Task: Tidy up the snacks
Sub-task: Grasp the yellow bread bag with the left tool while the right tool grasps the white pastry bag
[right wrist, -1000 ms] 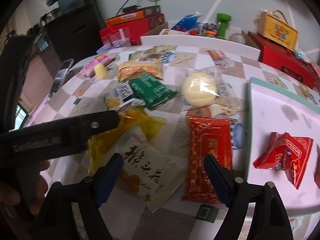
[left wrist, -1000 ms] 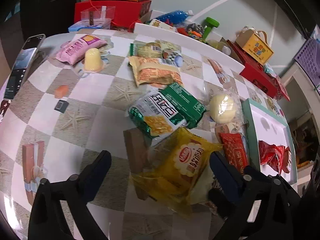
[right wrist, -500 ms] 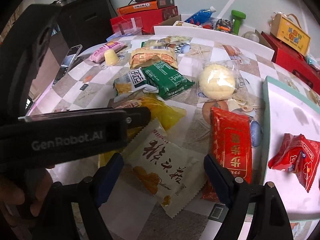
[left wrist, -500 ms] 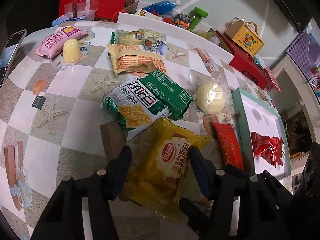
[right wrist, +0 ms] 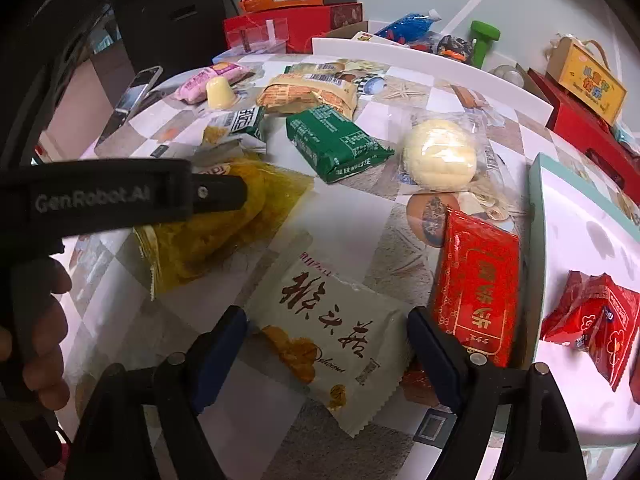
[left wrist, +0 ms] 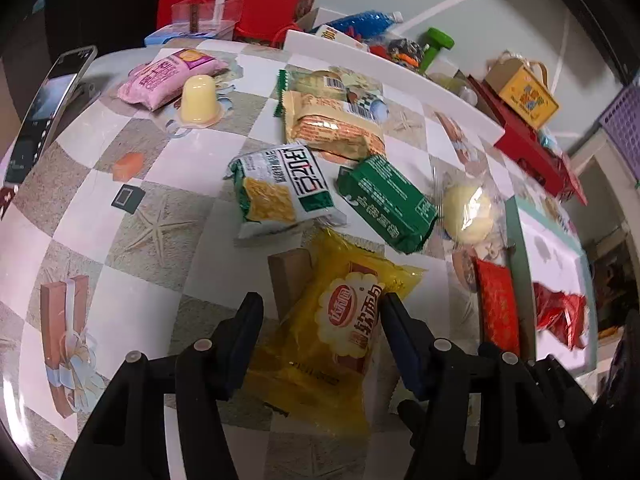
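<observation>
My left gripper (left wrist: 322, 308) is shut on a yellow snack packet (left wrist: 340, 336), its pads pressing the packet's two sides just above the checked tablecloth. In the right wrist view one of its fingers (right wrist: 216, 196) lies across the same yellow packet (right wrist: 224, 240). My right gripper (right wrist: 326, 318) is open and straddles a white packet with dark lettering (right wrist: 332, 328) that lies flat. A red packet (right wrist: 476, 280) sits just right of it. To the right, a white tray with a teal rim (right wrist: 560, 208) holds a red wrapped snack (right wrist: 592, 320).
Further back lie a green packet (left wrist: 384, 200), a white-and-green packet (left wrist: 280, 192), a wrapped bun (right wrist: 440, 156), an orange cracker pack (left wrist: 332, 128), a pink packet (left wrist: 168, 76) and a jelly cup (left wrist: 198, 98). A phone (left wrist: 44, 112) rests at the left edge. Boxes crowd the far side.
My left gripper's jaws have come together from wide apart onto the yellow packet. My right gripper has edged forward, so the white packet now lies further between its fingers.
</observation>
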### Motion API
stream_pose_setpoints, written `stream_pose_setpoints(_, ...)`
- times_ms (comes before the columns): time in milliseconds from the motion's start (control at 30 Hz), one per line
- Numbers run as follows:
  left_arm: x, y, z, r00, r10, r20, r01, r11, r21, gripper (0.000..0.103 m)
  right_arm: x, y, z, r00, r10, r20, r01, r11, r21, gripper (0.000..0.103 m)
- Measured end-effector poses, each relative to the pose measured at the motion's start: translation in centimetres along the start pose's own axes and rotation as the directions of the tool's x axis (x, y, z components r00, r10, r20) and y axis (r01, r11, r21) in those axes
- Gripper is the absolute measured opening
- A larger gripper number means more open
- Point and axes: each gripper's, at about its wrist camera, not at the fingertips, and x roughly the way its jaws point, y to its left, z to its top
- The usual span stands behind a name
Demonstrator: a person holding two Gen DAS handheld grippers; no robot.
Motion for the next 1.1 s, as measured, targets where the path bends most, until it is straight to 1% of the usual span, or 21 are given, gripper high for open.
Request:
stream_pose_setpoints(100, 0.7, -0.5, -0.3, 1.0, 0.012, -0.024, -0.012, 1.0, 0.024, 0.063, 0.1, 0.1, 0.0, 1.0, -0.01, -0.002, 0.01, 1.0, -0.012, 0.085)
stream_pose_setpoints(233, 0.7, -0.7, -0.4, 0.999, 0.028, -0.021, -0.027, 0.999, 0.036, 0.063, 0.1, -0.3, 0.0, 1.0, -0.007, 0.003, 0.007, 1.0, 0.016, 0.084)
stream_pose_setpoints(300, 0.6, -0.6, -0.4, 0.999, 0.026, -0.018, -0.026, 0.999, 0.031, 0.063, 0.1, -0.6, 0.1, 1.0, -0.015, 0.006, 0.015, 0.999, 0.032, 0.082)
stream_pose_setpoints(367, 0.7, -0.6, -0.3, 0.999, 0.029, -0.017, -0.028, 0.999, 0.029, 0.063, 0.0, -0.9, 0.2, 1.0, -0.021, 0.014, 0.02, 0.998, 0.055, 0.076)
stream_pose_setpoints(500, 0.7, -0.7, -0.4, 0.999, 0.04, -0.017, -0.039, 0.999, 0.035, 0.063, 0.0, -1.7, 0.5, 1.0, -0.017, 0.025, 0.014, 0.993, 0.121, 0.073)
stream_pose_setpoints(600, 0.7, -0.7, -0.4, 0.999, 0.038, -0.016, -0.037, 0.999, 0.031, 0.063, -0.1, -1.8, 0.6, 1.0, -0.011, 0.027, 0.007, 0.99, 0.141, 0.073)
stream_pose_setpoints(733, 0.8, -0.9, -0.3, 0.999, 0.045, -0.016, -0.044, 0.998, 0.036, 0.063, -0.1, -2.3, 0.7, 0.999, -0.022, 0.035, 0.015, 0.983, 0.185, 0.069)
stream_pose_setpoints(800, 0.8, -0.9, -0.3, 0.999, 0.046, -0.017, -0.045, 0.998, 0.037, 0.063, -0.2, -2.7, 0.7, 0.999, -0.012, 0.041, 0.003, 0.979, 0.202, 0.069)
stream_pose_setpoints(933, 0.8, -0.9, -0.3, 0.999, 0.045, -0.017, -0.045, 0.998, 0.037, 0.063, -0.2, -2.1, 0.8, 0.999, -0.021, 0.035, 0.015, 0.987, 0.161, 0.075)
stream_pose_setpoints(1100, 0.8, -0.9, -0.3, 0.999, 0.043, -0.016, -0.043, 0.999, 0.033, 0.063, -0.3, -2.1, 0.7, 1.0, 0.016, 0.022, -0.019, 0.988, 0.154, 0.077)
